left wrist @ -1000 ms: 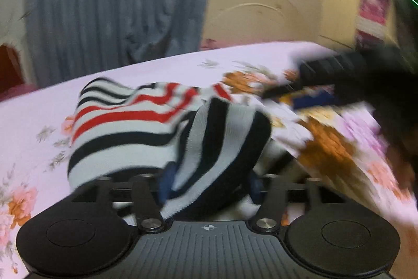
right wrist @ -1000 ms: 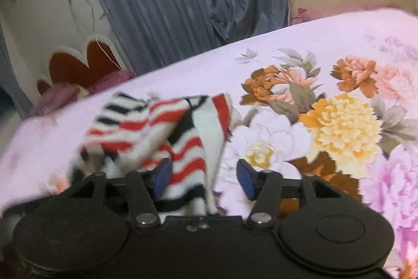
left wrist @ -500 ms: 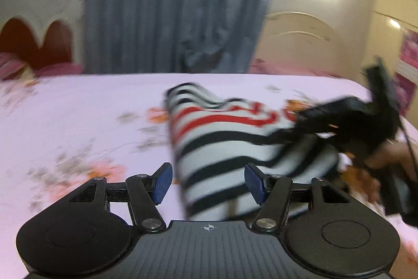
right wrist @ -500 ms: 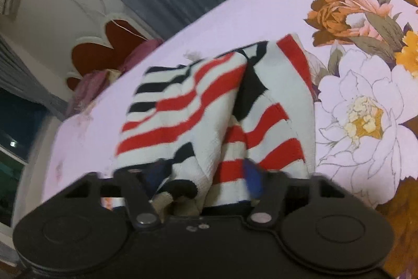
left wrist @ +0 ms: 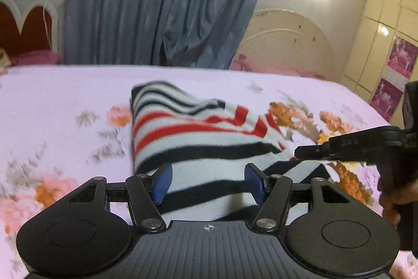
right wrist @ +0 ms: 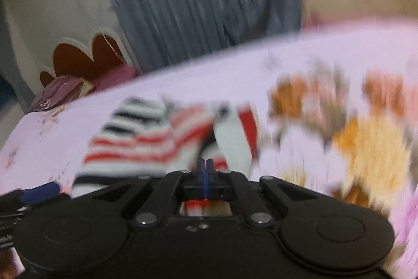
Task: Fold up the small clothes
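A small garment with white, black and red stripes lies bunched on the floral bedsheet. My left gripper is open, its blue pads spread over the garment's near edge. My right gripper is shut, its pads pressed together with a bit of the striped cloth showing just behind them. The right gripper also shows at the right of the left wrist view, by the garment's right edge. The right wrist view is blurred.
The pink sheet has large orange and pink flowers on its right side. A grey curtain hangs behind the bed. A red and white headboard stands at the far left, and a cream arched board at the far right.
My left gripper let go of the garment's striped end and opened. My right gripper moved onto the garment and shut on its right edge.
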